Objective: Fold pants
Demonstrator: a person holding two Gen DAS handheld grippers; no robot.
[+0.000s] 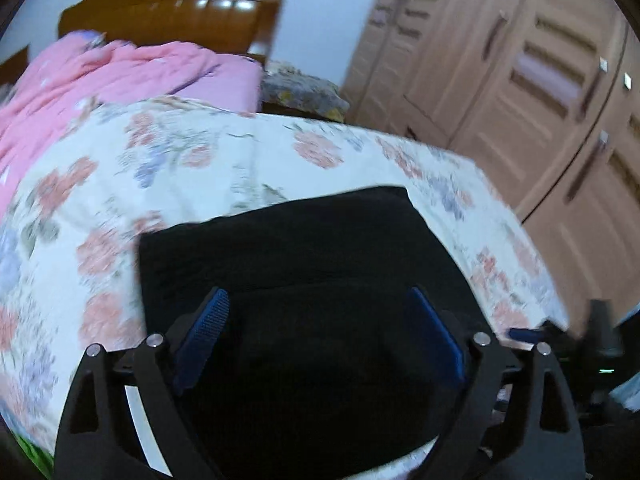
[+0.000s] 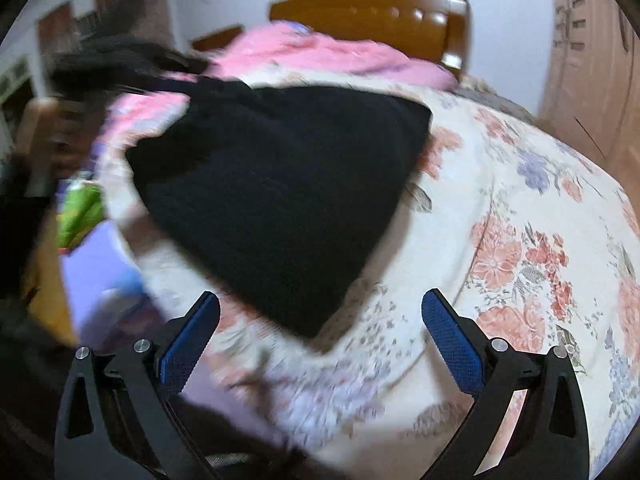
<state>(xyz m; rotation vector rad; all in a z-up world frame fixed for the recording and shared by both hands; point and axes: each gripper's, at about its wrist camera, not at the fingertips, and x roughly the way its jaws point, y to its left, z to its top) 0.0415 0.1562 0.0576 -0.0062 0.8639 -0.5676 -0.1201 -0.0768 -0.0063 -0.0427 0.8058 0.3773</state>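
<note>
Left wrist view: from the pink quilt [image 1: 92, 76] at far left we pass across the floral bedspread [image 1: 224, 152] to the black pants [image 1: 304, 248], folded flat on it, with our left gripper [image 1: 318, 340] above them, fingers spread wide and empty; wooden wardrobe doors [image 1: 520, 80] stand at right. In the right wrist view, our right gripper [image 2: 320, 344] hovers over the bedspread just short of the pants' near corner, fingers likewise spread.

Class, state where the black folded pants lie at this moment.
The black folded pants lie on the floral bedsheet, directly ahead of the open left claw in its view, below the pink quilt.
</note>
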